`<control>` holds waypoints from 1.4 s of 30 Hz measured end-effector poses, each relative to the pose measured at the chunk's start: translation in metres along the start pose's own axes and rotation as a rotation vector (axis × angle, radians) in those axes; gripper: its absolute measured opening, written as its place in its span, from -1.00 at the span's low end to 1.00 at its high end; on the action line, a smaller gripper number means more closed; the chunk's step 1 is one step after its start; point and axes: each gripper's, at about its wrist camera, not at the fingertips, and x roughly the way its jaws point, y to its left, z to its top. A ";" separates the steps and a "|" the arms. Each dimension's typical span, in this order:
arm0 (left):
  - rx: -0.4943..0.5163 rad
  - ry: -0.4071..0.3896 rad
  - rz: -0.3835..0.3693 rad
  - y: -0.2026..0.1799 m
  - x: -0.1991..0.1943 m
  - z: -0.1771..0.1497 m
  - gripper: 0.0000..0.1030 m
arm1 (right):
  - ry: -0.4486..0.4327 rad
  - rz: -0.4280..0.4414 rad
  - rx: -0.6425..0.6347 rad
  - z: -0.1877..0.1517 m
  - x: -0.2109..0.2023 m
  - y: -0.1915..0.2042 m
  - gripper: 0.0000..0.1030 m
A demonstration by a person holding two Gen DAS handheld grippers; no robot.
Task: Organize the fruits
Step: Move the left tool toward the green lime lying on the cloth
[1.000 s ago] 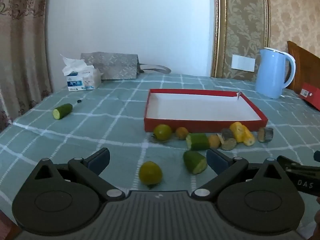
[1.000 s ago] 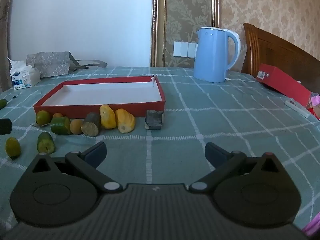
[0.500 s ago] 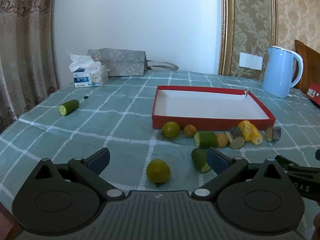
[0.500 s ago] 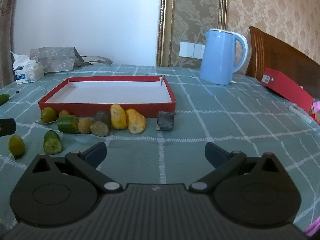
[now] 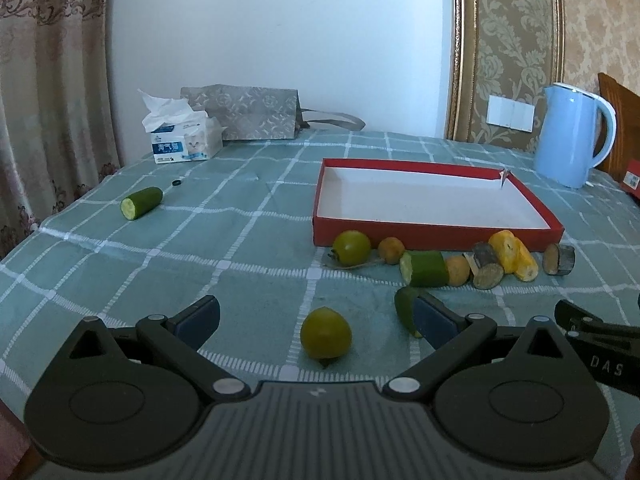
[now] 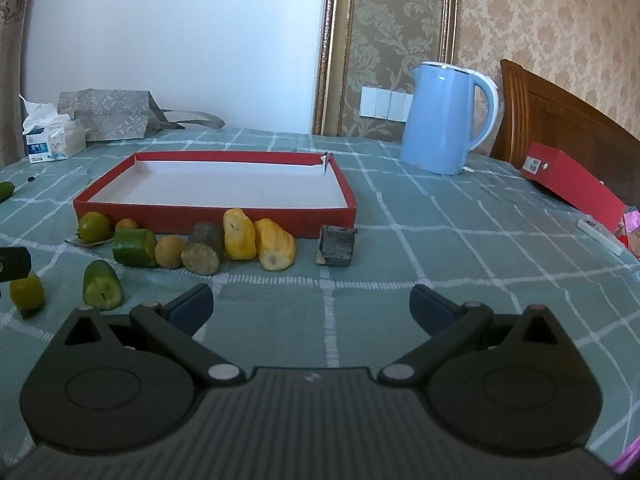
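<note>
A red tray (image 5: 436, 233) (image 6: 212, 216) with a white floor lies on the checked tablecloth. Along its near wall lie a green fruit (image 5: 351, 246), small orange fruits (image 5: 391, 249), a cucumber piece (image 5: 425, 268), a brown stub (image 5: 486, 270), yellow corn pieces (image 6: 256, 238) and a dark chunk (image 6: 337, 240). A lime (image 5: 325, 337) lies just ahead of my open left gripper (image 5: 316, 316), between the fingers. Another cucumber piece (image 6: 102, 285) lies by the left gripper's right finger. My right gripper (image 6: 311, 304) is open and empty over bare cloth.
A blue kettle (image 6: 448, 118) stands at the back right. A tissue box (image 5: 184, 142) and a grey bag (image 5: 244, 114) stand at the back left. A lone cucumber piece (image 5: 141, 202) lies far left. A red box (image 6: 572, 184) lies at the right edge.
Both grippers have tilted and shifted slightly; the lime now sits more centred between the left fingers. Nothing on the table has moved.
</note>
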 end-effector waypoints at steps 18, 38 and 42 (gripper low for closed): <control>0.043 -0.003 -0.022 -0.005 0.005 -0.003 1.00 | -0.002 -0.034 0.026 0.000 0.014 -0.008 1.00; 0.058 -0.038 -0.065 0.016 -0.015 -0.012 1.00 | -0.001 -0.054 0.036 -0.002 0.017 -0.013 1.00; 0.062 -0.035 -0.053 0.043 -0.029 -0.024 1.00 | -0.023 -0.054 0.048 -0.003 0.013 -0.017 1.00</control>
